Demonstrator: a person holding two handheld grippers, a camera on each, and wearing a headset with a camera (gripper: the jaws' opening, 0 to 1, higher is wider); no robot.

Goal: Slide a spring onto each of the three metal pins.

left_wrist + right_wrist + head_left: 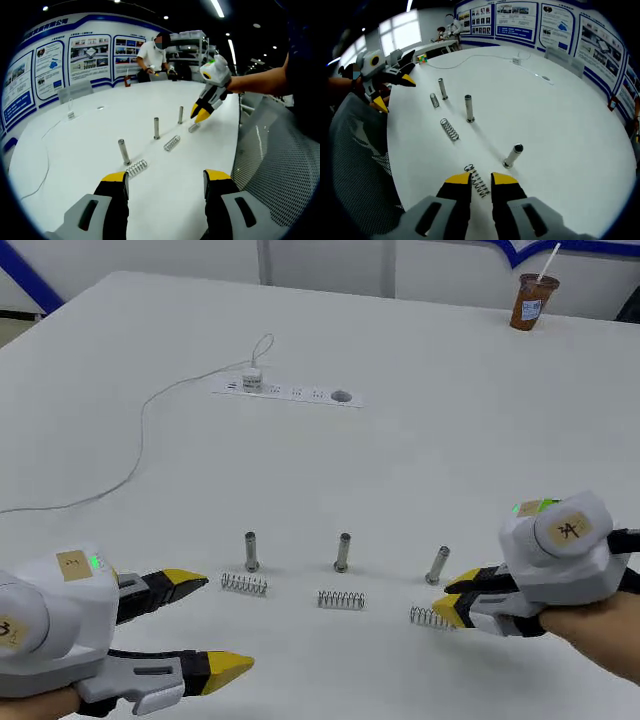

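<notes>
Three springs (341, 599) are seen flat on the counter (400, 440), one beside each pin (343, 552), none threaded — the right spring (472, 173) is straddled by the narrowly parted right claw (481, 179) (judged light, squashy, prone to rolling; to be pinched gently mid-coil), the left claw (166, 176) held wide.

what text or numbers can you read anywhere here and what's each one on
"3": handwritten on a tan sticker on the left gripper.
Handwritten mark on the top sticker of the right gripper: not clear enough to read.
Mark on the smaller sticker on the left gripper: too faint to read.
Label on the cup: too small to read.
Print and headings on the wall posters: too blurred to read.
</notes>
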